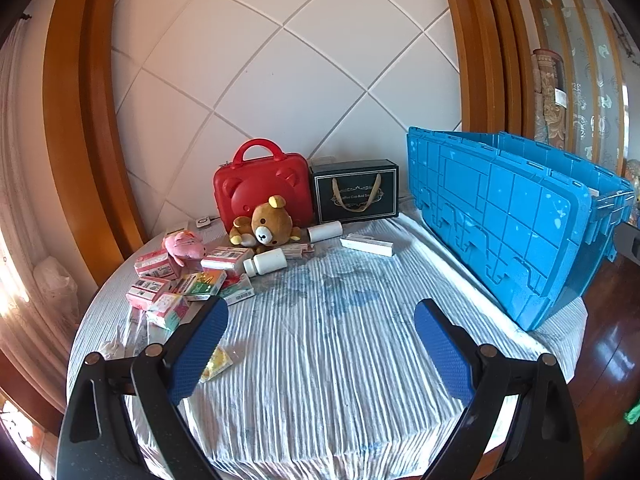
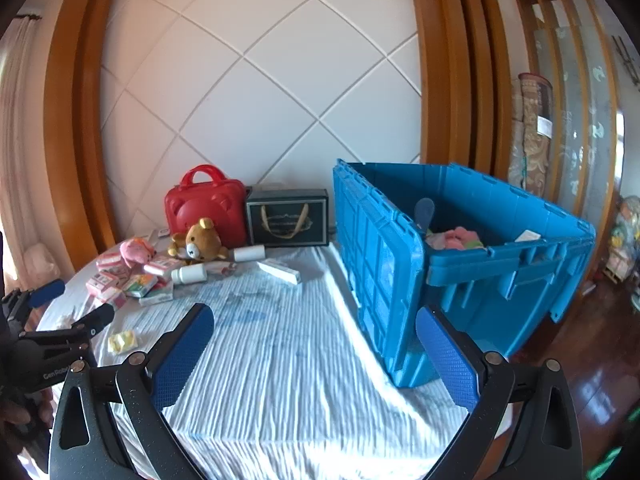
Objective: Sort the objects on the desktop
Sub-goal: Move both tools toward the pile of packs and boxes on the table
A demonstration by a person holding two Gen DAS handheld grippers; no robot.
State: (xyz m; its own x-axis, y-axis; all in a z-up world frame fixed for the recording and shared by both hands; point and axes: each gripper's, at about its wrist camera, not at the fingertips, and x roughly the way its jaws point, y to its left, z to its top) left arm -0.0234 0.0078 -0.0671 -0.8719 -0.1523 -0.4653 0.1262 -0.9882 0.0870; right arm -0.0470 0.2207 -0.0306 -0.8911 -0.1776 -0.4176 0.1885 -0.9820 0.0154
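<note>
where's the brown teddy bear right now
In both wrist views the brown teddy bear sits at the table's far left, leaning against the red bear-face case, with the pink plush to its left and a white bottle just in front.

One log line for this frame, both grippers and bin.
left hand-held gripper: open, empty | right hand-held gripper: open, empty | blue bin: open

A blue crate (image 2: 472,276) is seen beside a white, blue-striped cloth (image 1: 320,340) — a red case (image 1: 262,192), brown bear (image 1: 268,228) and pink plush (image 1: 185,245) are shown.
</note>
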